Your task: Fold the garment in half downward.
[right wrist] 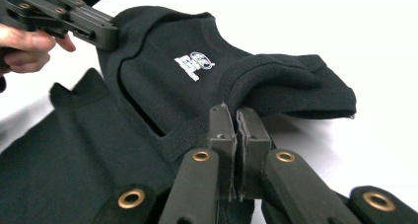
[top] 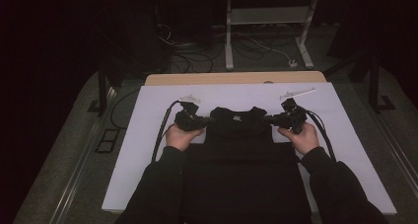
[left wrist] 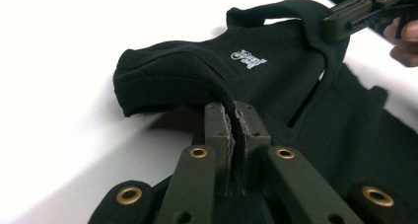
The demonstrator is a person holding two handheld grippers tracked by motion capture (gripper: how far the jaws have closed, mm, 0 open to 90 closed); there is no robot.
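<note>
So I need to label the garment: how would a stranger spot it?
On the white table cover, between the person's two hands, lies a black T-shirt. Both grippers' jaws pinch its neckline, and a small white logo sits inside the collar.

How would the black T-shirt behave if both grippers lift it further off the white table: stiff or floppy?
Probably floppy: the black T-shirt already folds and droops between the left gripper and the right gripper, each shut on its neckline. It looks light, since thin pinches raise the collar. It likely won't slip, as the cloth sits deep between the jaws.
</note>
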